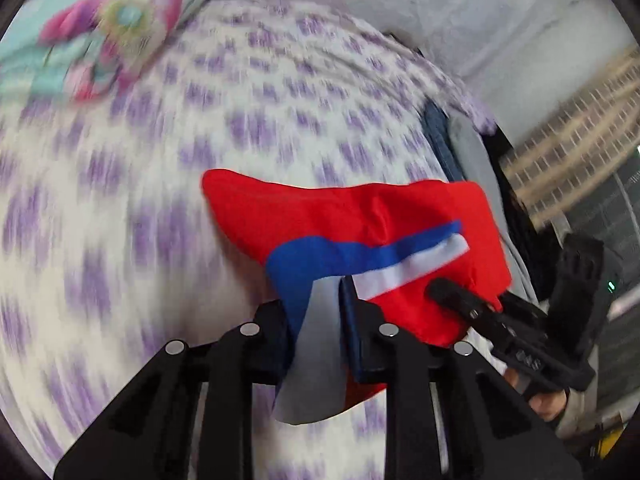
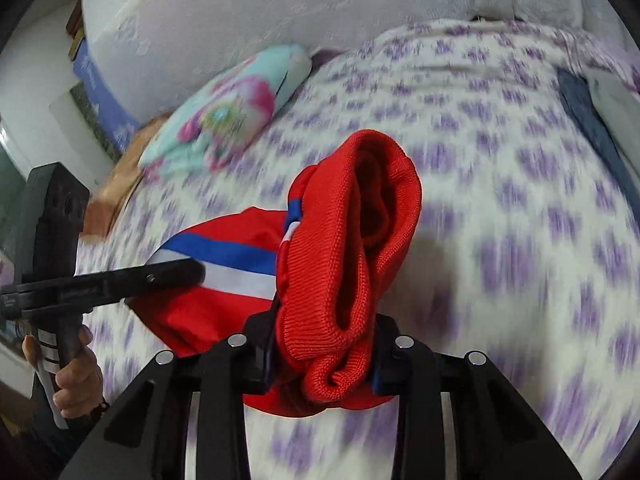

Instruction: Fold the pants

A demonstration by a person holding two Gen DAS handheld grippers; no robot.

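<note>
Pants [image 1: 352, 216] pinched in left tongs [image 1: 320, 332], ribbed cuff in right tongs [image 2: 324, 360]

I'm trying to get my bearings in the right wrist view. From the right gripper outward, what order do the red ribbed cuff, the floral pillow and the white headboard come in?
1. Red ribbed cuff of the pants: clamped in the right gripper.
2. Turquoise-and-pink floral pillow: farther up the bed, to the left.
3. White padded headboard: farthest, along the top.
</note>
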